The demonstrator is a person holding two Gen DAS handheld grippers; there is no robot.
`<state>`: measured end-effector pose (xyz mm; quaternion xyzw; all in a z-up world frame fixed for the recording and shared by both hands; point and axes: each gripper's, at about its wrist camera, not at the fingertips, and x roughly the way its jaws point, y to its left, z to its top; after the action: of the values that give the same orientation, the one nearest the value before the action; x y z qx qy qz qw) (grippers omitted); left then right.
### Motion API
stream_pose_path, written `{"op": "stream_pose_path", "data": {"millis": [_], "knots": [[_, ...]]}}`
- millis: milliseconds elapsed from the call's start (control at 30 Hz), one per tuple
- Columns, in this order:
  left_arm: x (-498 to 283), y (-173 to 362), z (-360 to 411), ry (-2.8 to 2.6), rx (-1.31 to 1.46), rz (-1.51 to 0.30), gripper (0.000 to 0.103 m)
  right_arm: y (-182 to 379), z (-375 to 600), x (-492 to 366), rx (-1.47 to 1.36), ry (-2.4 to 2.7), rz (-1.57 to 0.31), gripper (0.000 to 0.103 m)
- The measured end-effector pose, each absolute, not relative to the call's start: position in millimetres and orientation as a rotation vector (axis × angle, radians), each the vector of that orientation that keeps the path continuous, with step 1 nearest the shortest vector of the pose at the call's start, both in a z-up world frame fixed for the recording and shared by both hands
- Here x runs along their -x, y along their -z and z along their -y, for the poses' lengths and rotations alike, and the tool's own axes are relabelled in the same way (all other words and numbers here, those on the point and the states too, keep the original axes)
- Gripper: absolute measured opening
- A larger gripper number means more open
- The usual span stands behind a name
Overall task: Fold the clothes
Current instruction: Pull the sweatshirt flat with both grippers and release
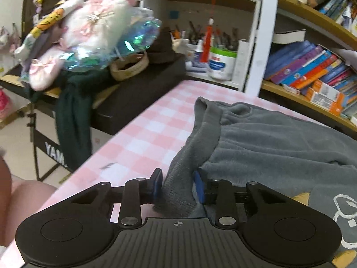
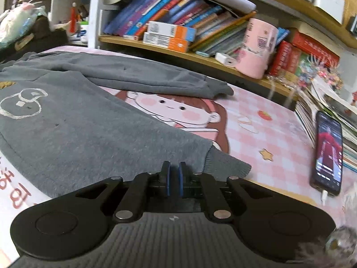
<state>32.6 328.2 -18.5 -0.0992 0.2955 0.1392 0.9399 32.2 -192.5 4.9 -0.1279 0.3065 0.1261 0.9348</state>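
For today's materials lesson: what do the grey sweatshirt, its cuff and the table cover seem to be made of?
Grey sweatshirt: probably fleecy knit cotton blend, matte, soft with a fuzzy nap.
Cuff, between the left claw's pads: ribbed knit, fine vertical ridges showing.
Table cover: likely printed plastic or coated mat, smooth, lying flat with a faint sheen; it could be cloth.

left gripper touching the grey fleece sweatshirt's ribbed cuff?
Touching. The left wrist view shows the left gripper with both blue pads pressed against the ribbed cuff of the grey fleece sweatshirt.
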Motion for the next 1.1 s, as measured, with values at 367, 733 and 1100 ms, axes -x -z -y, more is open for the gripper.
{"op": "stream_pose_path", "data": {"millis": [367, 733, 1100], "knots": [[-10.4, 1.4, -327.4, -0.283, 0.174, -0.534, 0.039, -12.8, 196.3, -26.9, 0.216, -0.261, -0.595, 0.016], [19.1, -4.0, -290.6, -0.022, 0.223, -0.528, 0.034, -23.1, 193.6, 8.3, 0.221, -0.358, -0.631, 0.016], [13.2, 16.5, -291.0, -0.029, 0.243, -0.595, 0.033, -11.9, 216.2, 5.9, 0.221, -0.232, -0.665, 0.004]]}}
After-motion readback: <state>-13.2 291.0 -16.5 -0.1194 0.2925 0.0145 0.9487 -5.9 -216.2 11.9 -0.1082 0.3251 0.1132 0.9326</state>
